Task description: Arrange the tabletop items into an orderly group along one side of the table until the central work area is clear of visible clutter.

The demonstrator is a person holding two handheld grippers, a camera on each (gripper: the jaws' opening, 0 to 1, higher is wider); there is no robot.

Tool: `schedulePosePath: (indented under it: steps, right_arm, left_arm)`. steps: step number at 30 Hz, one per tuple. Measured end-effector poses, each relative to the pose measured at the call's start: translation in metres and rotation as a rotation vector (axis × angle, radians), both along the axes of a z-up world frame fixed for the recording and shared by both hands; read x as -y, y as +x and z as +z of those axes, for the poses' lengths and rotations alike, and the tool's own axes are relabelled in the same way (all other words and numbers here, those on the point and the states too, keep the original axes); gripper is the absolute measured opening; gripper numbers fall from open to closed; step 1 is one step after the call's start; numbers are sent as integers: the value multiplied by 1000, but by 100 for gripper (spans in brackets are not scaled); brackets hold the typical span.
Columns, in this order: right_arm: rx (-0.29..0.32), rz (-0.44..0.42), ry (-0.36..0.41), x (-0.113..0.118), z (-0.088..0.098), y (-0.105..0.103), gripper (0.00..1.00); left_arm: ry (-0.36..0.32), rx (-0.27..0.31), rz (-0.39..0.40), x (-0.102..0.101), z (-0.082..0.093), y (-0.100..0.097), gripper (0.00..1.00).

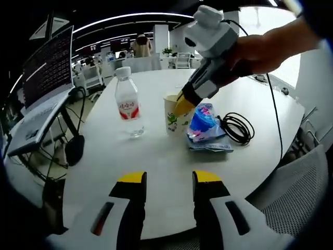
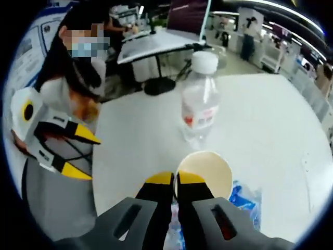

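Left gripper view: your round white table [image 1: 156, 161] holds a water bottle [image 1: 128, 102] upright left of the paper cup [image 1: 174, 115], with a blue packet [image 1: 205, 125] and black cable [image 1: 238, 127] just right. Your right gripper [image 1: 183, 105] pinches the cup's rim; your left gripper [image 1: 168, 179] hovers, jaws apart.

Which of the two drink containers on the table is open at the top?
The paper cup, at the right gripper: its rim is uncovered, while the water bottle behind it wears a white cap.
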State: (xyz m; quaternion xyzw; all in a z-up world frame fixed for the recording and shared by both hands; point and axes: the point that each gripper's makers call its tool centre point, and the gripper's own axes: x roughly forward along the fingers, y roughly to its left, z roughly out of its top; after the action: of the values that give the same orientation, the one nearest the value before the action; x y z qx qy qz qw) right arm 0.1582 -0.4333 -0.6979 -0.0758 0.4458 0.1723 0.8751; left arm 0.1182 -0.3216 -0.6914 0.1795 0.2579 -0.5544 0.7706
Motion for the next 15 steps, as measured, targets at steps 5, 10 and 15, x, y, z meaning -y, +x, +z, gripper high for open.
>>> schedulePosePath:
  steps: [5, 10, 15]
  right_arm:
    - [-22, 44, -24, -8, -9, 13, 0]
    - [-38, 111, -91, -11, -18, 24, 0]
    - [-38, 97, -111, -6, -22, 37, 0]
  left_arm:
    - [-6, -6, 19, -2, 1, 3, 34]
    - [-8, -9, 31, -3, 1, 5, 34]
    - [-11, -8, 35, -3, 1, 6, 33]
